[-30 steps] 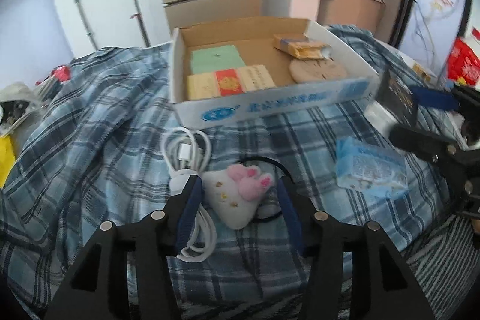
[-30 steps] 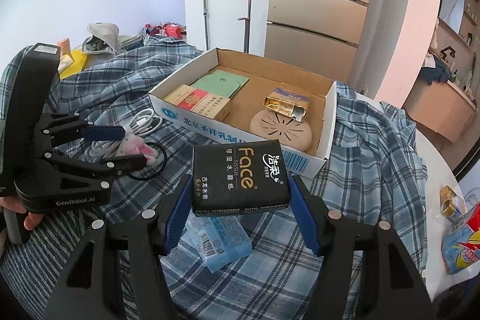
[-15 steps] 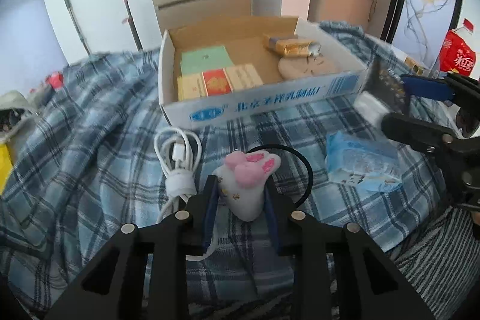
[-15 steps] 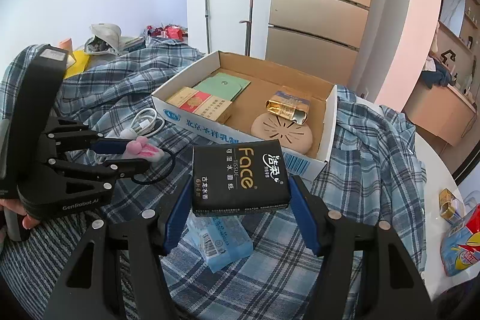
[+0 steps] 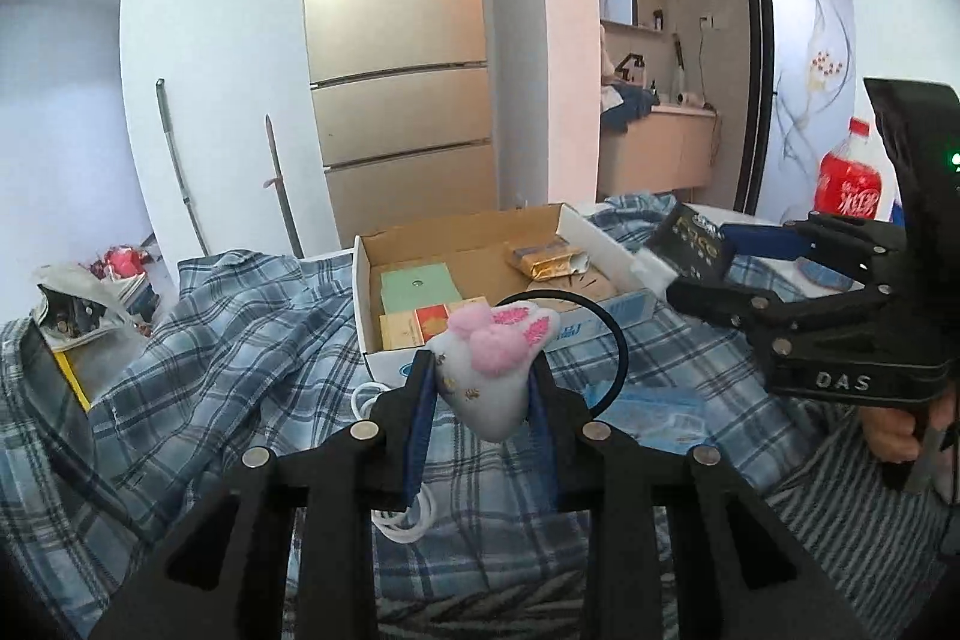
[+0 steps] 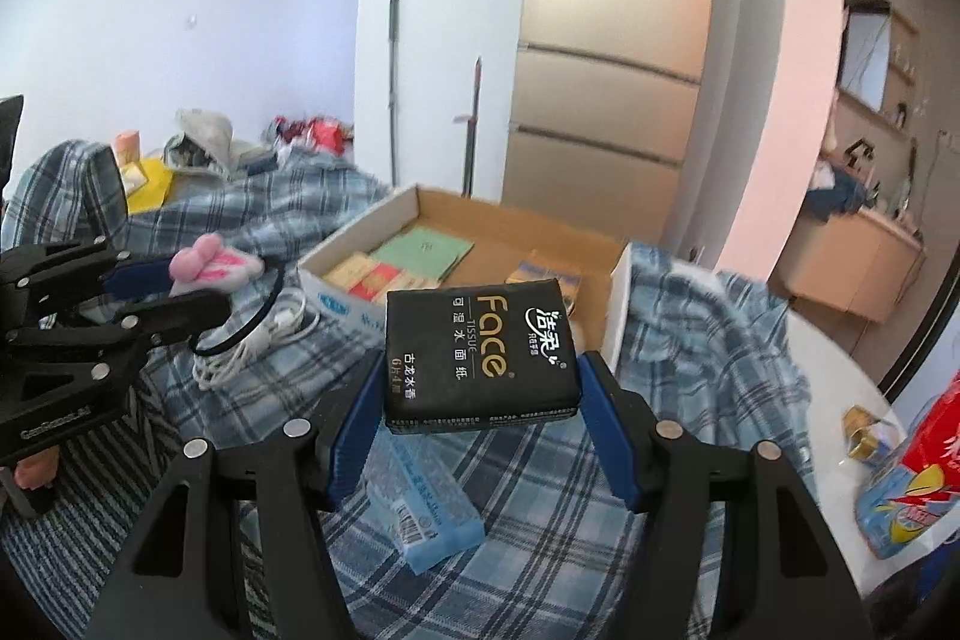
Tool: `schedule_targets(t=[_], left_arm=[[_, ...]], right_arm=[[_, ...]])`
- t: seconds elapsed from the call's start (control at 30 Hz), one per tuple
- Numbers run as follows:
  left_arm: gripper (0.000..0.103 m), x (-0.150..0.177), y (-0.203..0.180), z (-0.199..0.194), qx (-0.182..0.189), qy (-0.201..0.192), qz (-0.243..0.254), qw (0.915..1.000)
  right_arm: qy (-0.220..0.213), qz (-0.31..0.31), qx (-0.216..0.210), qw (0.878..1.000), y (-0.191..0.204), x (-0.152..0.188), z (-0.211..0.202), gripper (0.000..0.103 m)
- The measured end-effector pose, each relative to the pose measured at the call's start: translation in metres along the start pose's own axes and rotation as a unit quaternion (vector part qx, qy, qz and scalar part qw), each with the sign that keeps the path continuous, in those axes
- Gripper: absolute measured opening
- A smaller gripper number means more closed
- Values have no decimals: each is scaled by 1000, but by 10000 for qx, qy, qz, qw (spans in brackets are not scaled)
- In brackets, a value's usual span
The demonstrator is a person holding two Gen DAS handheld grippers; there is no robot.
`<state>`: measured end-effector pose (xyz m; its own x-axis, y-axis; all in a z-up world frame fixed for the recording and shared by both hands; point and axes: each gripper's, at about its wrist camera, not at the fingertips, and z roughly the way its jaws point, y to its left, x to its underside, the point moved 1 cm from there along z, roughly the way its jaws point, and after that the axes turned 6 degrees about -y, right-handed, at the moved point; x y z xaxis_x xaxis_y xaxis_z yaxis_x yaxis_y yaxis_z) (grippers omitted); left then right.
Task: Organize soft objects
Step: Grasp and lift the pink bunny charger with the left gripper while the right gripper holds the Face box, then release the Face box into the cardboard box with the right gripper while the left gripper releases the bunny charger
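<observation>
Plaid cloth (image 5: 228, 340) covers the table, and at its far left sits a crumpled bag (image 5: 72, 304) beside something yellow. Moving right, a white cable (image 6: 252, 346) lies coiled on the cloth just in front of the cardboard box (image 5: 372, 316). The left hand-held gripper (image 5: 480, 388) has just closed its blue pads on a small white plush toy (image 5: 486, 376) with pink ears, pinching it on both sides and holding it up off the cloth, in front of the box's near wall; a thin black loop (image 5: 612, 346) hangs from the toy to its right. Inside the open box lie a green card (image 5: 417, 286), a yellow and red packet (image 5: 414, 325), a gold packet (image 5: 543, 262) and a round tan disc, partly hidden by the toy. Right of the toy, a light blue tissue pack (image 6: 420, 502) rests on the cloth. Above it, the right hand-held gripper (image 6: 480, 400) stands partly open with its pads pressed on both ends of a black tissue pack (image 6: 480, 352), carried in the air just short of the box's near right corner. A person's fingers (image 5: 894, 430) grip that tool's handle. Farther right stand a red bottle (image 5: 849, 184) and a red snack bag (image 6: 924, 472).
</observation>
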<state>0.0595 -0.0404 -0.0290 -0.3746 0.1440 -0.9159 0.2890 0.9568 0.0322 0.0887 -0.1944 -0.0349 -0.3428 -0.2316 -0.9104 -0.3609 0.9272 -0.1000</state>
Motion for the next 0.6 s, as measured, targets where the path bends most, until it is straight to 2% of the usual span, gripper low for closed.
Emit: schedule_targets(t=[0.13, 0.27, 0.37, 0.5, 0.6], left_arm=[[31, -12, -3, -11, 64, -150, -53, 9999], [31, -34, -6, -26, -94, -461, 150, 9988], [31, -52, -5, -35, -136, -617, 169, 9979], [31, -82, -5, -39, -255, -820, 175, 9961], [31, -104, -8, -37, -291, -930, 168, 9951]], right_arm=[[-327, 19, 352, 9988, -7, -13, -10, 63], [-294, 339, 287, 9986, -20, -26, -14, 63], [-273, 304, 383, 9984, -24, -39, -15, 63], [-530, 214, 527, 9970, -25, -65, -26, 63], [-498, 317, 424, 9974, -25, -87, -29, 63]])
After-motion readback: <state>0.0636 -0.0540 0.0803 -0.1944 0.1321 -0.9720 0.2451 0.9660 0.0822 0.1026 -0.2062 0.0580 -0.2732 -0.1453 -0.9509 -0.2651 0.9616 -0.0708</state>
